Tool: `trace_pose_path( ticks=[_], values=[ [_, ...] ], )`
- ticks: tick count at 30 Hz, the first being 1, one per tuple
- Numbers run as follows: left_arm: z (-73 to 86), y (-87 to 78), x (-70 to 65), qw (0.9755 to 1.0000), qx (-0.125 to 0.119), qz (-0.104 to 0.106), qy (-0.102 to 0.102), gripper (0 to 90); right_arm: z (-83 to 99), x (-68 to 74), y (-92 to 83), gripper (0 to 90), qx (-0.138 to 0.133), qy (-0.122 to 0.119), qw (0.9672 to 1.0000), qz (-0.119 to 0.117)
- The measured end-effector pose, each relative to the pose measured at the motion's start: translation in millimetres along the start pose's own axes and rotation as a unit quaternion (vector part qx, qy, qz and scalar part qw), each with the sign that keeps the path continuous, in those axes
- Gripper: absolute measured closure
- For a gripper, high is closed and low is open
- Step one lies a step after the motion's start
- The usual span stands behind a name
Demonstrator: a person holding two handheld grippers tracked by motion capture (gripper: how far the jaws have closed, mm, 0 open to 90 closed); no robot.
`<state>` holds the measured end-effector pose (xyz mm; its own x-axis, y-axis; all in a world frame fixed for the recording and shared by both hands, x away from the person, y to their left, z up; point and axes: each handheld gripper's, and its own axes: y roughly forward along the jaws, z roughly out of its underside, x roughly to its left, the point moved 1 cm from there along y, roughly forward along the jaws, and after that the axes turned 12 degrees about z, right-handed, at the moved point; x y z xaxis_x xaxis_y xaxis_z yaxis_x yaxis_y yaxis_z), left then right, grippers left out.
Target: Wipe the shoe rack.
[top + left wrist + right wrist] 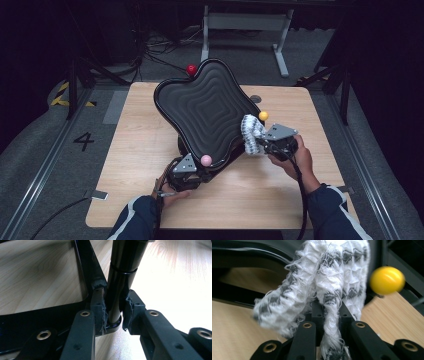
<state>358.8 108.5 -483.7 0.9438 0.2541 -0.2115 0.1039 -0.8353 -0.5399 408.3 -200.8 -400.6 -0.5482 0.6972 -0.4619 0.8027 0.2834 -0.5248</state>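
Observation:
A black wavy-ribbed tray (pixel 207 107) stands tilted up on the wooden table (pixel 140 145), with red (pixel 191 69), yellow (pixel 263 115) and pink (pixel 206 160) balls at its corners. My left gripper (pixel 186 172) sits under the tray's near edge. In the left gripper view it (pixel 114 312) is shut on a black round leg (pixel 122 272) of the tray. My right gripper (pixel 267 142) holds a white-and-grey cloth (pixel 251 132) against the tray's right edge. The right gripper view has the jaws (pixel 329 315) shut on the cloth (pixel 322 282), beside the yellow ball (pixel 387 280).
A white metal frame (pixel 245 25) stands beyond the table on the grey floor, with cables (pixel 155 50) to its left. A floor marking reads 4 (pixel 83 141). Bare tabletop lies to the left (pixel 135 130) and along the near edge.

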Motion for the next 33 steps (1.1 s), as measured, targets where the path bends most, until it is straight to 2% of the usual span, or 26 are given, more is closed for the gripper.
trace_pose_path(
  ticks=[2,5,7,11,13,18,20,22,26,29,33],
  values=[
    [0.0,0.1,0.0,1.0,0.0,0.0,0.001,73.0,-5.1,12.8,-1.6,80.7,-0.006,-0.019,0.9998,-0.01],
    [0.1,-0.1,-0.4,1.0,0.001,-0.001,-0.001,72.9,-10.0,28.9,-2.9,80.8,-0.015,-0.028,0.9989,-0.035],
    [0.1,0.0,-0.5,1.0,0.001,-0.001,-0.001,72.9,-12.4,36.7,-3.5,80.9,-0.017,-0.035,0.9983,-0.043],
    [0.1,0.1,-0.5,1.0,0.001,-0.001,0.0,73.0,-19.9,55.0,-10.0,81.0,-0.032,-0.047,0.9957,-0.072],
    [0.3,-0.6,-0.1,1.0,0.003,-0.001,0.001,72.9,-23.4,62.7,-13.9,81.0,-0.038,-0.061,0.9944,-0.078],
    [0.8,-1.0,-0.1,1.0,0.001,-0.002,-0.003,72.9,-27.6,75.3,-24.4,81.0,-0.045,-0.079,0.9919,-0.088],
    [0.8,-0.7,-0.3,1.0,-0.001,-0.002,-0.004,72.9,-29.4,78.7,-29.2,81.0,-0.05,-0.09,0.9902,-0.094],
    [0.8,-0.6,-0.3,1.0,-0.002,-0.002,-0.004,72.9,-30.9,84.1,-34.1,81.0,-0.054,-0.089,0.9879,-0.116],
    [0.8,-0.8,-0.2,1.0,0.0,-0.003,-0.004,72.9,-34.9,100.0,-36.2,81.0,-0.061,-0.109,0.9837,-0.13],
    [1.0,-1.1,-0.4,1.0,0.0,-0.003,-0.007,73.0,-35.3,103.1,-34.8,81.1,-0.062,-0.114,0.9831,-0.13],
    [1.0,-1.3,0.1,1.0,0.001,-0.003,-0.006,73.0,-32.6,97.2,-31.9,81.2,-0.058,-0.109,0.9845,-0.125]
  ],
)
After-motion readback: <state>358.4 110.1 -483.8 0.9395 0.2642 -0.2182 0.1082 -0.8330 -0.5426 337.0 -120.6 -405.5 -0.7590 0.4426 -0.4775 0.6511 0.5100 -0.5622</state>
